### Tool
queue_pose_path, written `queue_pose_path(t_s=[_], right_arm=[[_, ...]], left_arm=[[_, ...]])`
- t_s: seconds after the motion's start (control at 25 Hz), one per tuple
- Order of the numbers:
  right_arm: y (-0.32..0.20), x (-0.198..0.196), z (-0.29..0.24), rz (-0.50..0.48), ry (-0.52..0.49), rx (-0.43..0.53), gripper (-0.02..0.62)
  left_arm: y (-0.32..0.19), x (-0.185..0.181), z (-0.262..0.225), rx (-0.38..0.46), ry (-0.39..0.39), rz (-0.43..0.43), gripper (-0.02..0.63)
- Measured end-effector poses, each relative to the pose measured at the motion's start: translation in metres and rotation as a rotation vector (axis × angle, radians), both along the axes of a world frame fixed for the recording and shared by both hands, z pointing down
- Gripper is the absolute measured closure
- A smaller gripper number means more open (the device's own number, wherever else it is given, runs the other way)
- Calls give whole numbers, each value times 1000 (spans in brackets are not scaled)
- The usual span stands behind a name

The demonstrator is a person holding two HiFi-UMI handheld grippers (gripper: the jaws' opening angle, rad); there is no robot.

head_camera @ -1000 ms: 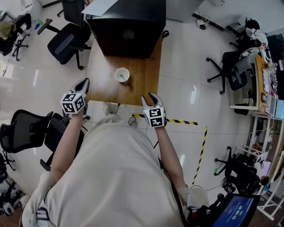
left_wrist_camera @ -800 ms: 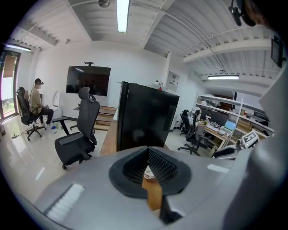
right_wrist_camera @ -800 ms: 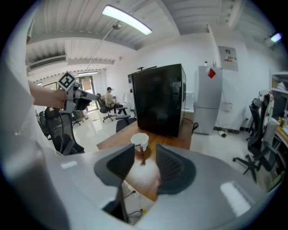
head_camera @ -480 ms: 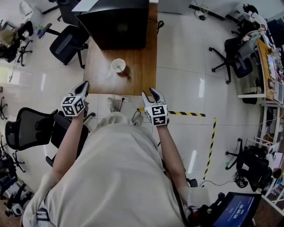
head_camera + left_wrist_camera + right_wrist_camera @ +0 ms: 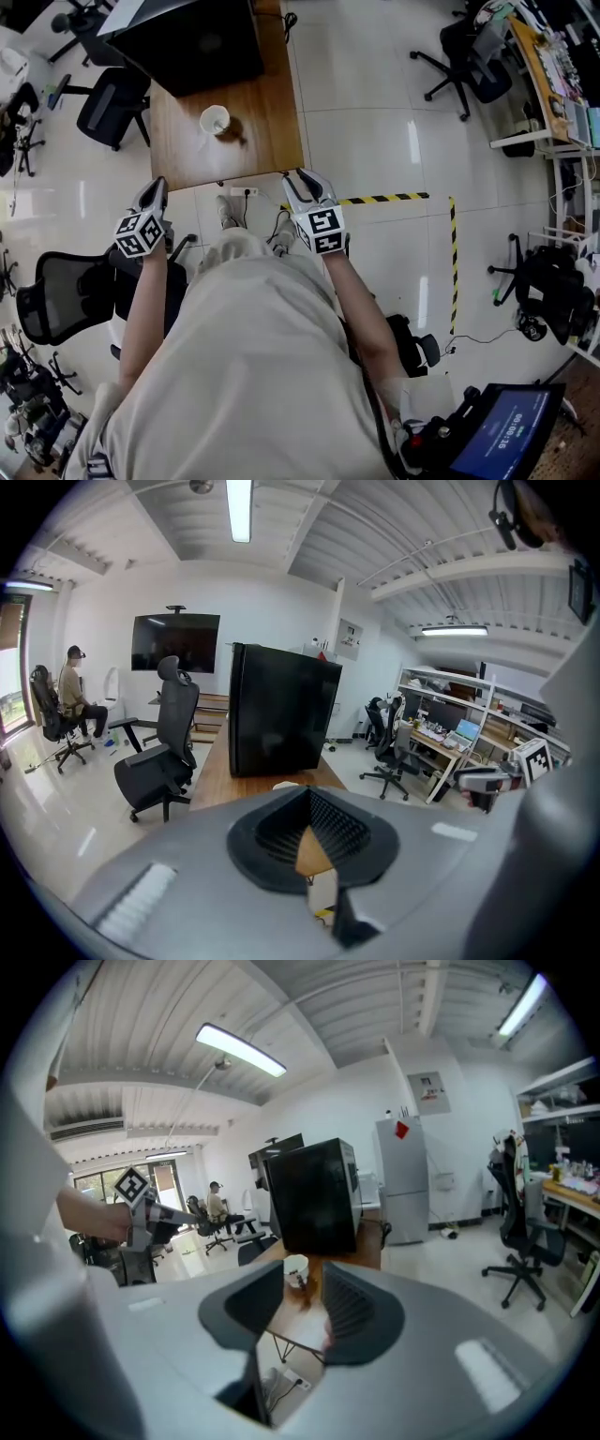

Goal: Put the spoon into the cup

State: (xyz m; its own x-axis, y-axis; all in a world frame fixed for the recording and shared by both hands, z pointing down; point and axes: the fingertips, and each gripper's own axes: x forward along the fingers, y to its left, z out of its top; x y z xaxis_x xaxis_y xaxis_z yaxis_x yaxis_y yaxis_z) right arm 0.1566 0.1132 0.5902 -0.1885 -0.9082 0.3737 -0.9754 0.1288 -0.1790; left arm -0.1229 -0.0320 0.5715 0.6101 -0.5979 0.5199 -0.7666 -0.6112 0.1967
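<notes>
The white cup (image 5: 215, 119) stands on the wooden table (image 5: 272, 141) at the upper left of the head view. The right gripper view has this cup (image 5: 295, 1267) straight ahead, past the table's edge. The spoon is too small to make out. Both grippers hang over the floor, short of the table. My left gripper (image 5: 154, 187) has its jaws together and holds nothing. My right gripper (image 5: 302, 178) is open; its jaws have just been closing, with nothing between them. In the left gripper view the jaws hide most of the table.
A big black box (image 5: 187, 42) fills the far end of the table. Office chairs (image 5: 103, 103) stand to its left, another (image 5: 66, 291) beside the person. Yellow-black tape (image 5: 394, 198) runs across the floor at right. A power strip (image 5: 246, 192) lies under the table's edge.
The person has backed away from the table, so table and cup have slid up and left in the head view. Both grippers now hang over the floor instead of the table's edge.
</notes>
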Motion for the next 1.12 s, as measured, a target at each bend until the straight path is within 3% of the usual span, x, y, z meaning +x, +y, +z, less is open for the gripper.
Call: queue_pose_path(t_s=[0.24, 0.44, 0.76, 1.12], right_arm=[[8, -7, -27, 9, 2, 53, 472], [-4, -16, -57, 17, 8, 103, 472], [-14, -61, -86, 2, 57, 124, 476], [1, -101, -81, 25, 65, 71, 476]], left_arm=[[19, 23, -5, 1, 70, 46, 601], [22, 22, -11, 11, 110, 76, 601], [15, -1, -10, 54, 77, 146, 601], [34, -39, -5, 26, 129, 171, 601]])
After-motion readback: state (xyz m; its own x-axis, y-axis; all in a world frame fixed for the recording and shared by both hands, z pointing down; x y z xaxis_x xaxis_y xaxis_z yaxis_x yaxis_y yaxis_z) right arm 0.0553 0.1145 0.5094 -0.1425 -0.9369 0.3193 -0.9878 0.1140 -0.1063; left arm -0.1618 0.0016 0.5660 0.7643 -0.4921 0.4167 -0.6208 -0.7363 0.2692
